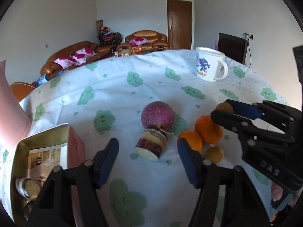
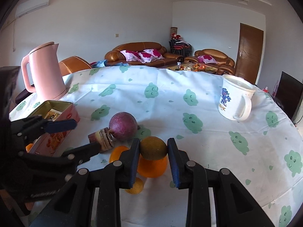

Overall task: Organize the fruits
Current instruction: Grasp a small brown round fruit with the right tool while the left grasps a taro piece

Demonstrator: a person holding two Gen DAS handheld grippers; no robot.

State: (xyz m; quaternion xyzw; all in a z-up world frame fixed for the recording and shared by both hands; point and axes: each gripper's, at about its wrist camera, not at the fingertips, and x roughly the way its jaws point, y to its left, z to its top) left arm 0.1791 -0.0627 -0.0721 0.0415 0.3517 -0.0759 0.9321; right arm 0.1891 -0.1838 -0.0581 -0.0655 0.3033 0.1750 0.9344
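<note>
The pink tin (image 1: 74, 143) is standing open at the left of the table (image 1: 151, 75), just in front of the pink kettle (image 2: 45, 71). Inside it, printed paper packets are showing; in the left wrist view a shiny round object (image 1: 22, 186) is also lying in the near end — what it is cannot be told. The white mug (image 2: 235, 100), printed with a blue figure, is standing upright at the far right of the table, well apart from the fruit; its contents cannot be seen.

The right gripper (image 2: 153, 149) is gripping a small brownish-green fruit (image 2: 153, 147): both blue pads are pressing on its sides, and the fruit is sitting above a large orange (image 2: 152, 168) that is lying on the cloth. A second orange (image 2: 118, 153) is lying just left of it, and a small yellow fruit (image 2: 134, 186) is lying nearer the camera, partly hidden by the left finger.

The left gripper (image 1: 147, 153) is hovering with its jaws apart and nothing between the pads. A short cut piece of sugarcane (image 1: 151, 145) is lying ahead of the gap, touching a round purple fruit (image 1: 157, 116) behind it. The right-hand finger (image 1: 186, 162) of this gripper is overlapping the nearer orange (image 1: 191, 141) in the picture; contact cannot be confirmed.

In the left wrist view, the right gripper (image 1: 220, 110) is entering from the right, above the larger orange (image 1: 208, 132).
</note>
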